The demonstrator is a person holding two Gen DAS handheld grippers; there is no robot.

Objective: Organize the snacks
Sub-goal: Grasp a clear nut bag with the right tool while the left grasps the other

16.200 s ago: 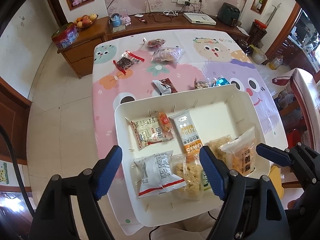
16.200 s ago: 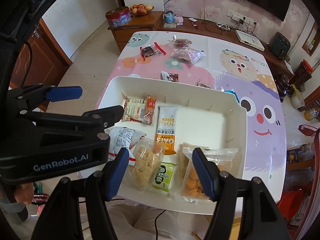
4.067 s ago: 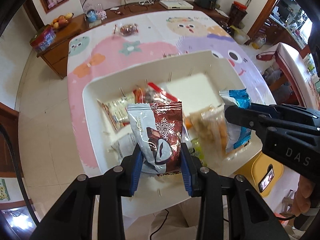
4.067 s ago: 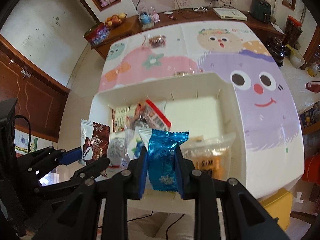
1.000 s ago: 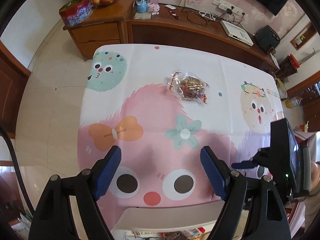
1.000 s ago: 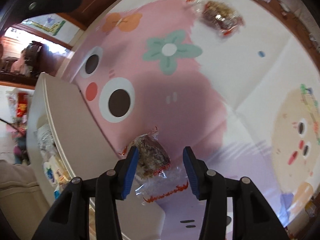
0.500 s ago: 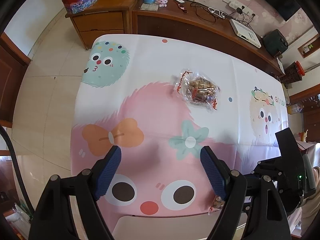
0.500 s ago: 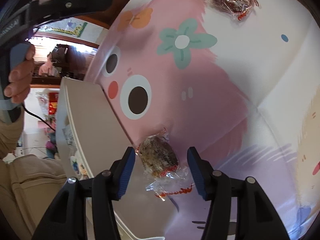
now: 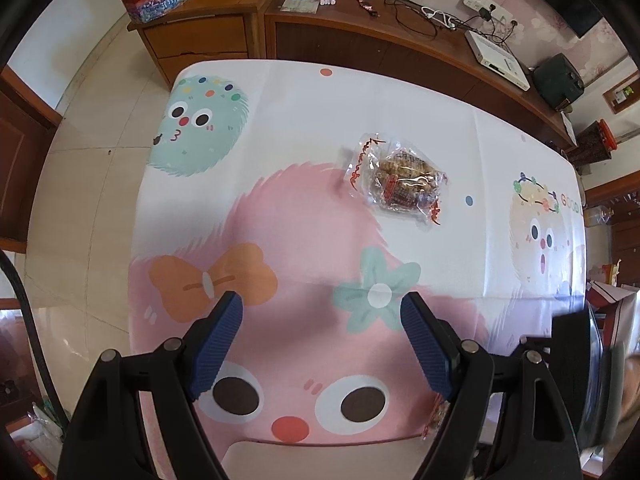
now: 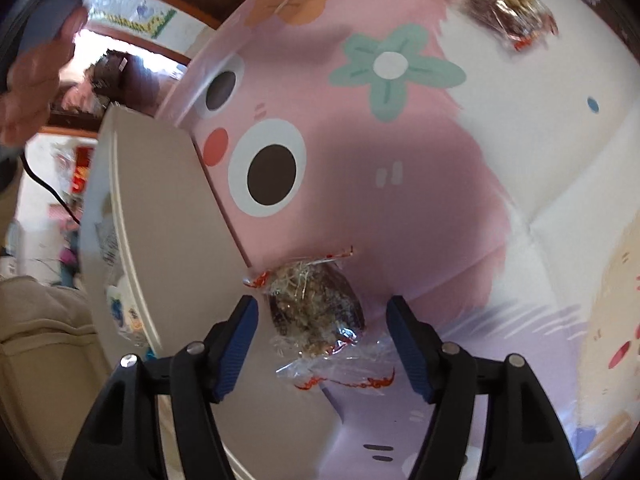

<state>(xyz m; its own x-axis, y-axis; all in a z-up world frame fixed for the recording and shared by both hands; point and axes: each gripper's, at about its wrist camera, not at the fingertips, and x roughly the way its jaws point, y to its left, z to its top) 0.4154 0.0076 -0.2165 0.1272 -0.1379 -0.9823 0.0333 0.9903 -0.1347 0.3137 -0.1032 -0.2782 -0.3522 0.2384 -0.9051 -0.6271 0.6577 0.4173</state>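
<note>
Right gripper (image 10: pixel 322 340): two black arms with ribbed blue pads (image 10: pixel 236 346), spread wide; nothing clamped, the near packet lying between the pads without touching either
Near packet (image 10: pixel 316 312): one clear crinkled wrapper with red-printed ends around a brown, lumpy, oval snack; lies on the cloth just beside the tray's outer wall
Tray (image 10: pixel 168 216): one white, smooth, plastic, rounded rectangle with a raised wall; blurred wrappers show inside at its left edge, too indistinct to count
Left gripper (image 9: pixel 320 344): same make, ribbed blue pads (image 9: pixel 216 340) held wide apart, empty, above the pink monster's eyes
Tablecloth (image 9: pixel 280 216): one glossy sheet printed with cartoon monsters, an orange bow and a green flower, faintly creased
Far packet (image 9: pixel 396 182): one, same clear wrapper and brown filling, flat on the cloth beyond the flower, well apart from both grippers
Sideboard (image 9: pixel 360 32): wooden, behind the table, carrying cables, a white box and a red tin
</note>
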